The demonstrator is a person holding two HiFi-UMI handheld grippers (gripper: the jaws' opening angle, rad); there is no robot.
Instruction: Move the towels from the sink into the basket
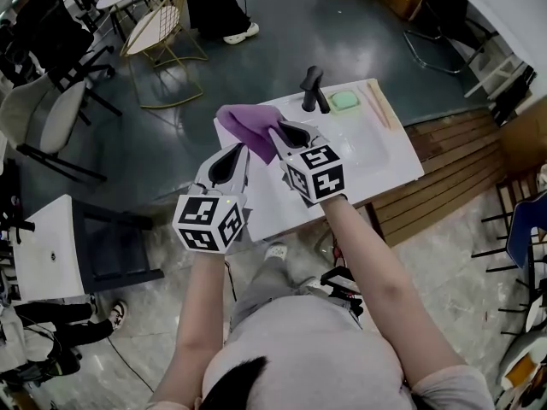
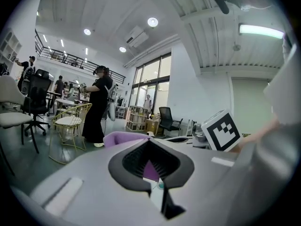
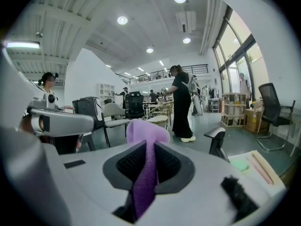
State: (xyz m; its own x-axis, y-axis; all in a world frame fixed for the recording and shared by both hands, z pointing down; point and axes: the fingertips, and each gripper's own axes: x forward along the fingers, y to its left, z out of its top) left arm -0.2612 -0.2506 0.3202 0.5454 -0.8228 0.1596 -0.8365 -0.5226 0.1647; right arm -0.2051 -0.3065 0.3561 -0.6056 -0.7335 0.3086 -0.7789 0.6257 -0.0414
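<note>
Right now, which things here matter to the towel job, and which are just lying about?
Job: purple cloth towel, white countertop sink, right hand-held gripper. The basket isn't in view.
Lying about: green rectangular pad, pale wooden sticks, gold wire chair.

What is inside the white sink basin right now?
No towel shows in the visible part of the white sink basin. The right hand-held gripper, clamped on the purple cloth towel, covers the basin's left end, so that part cannot be checked.
</note>
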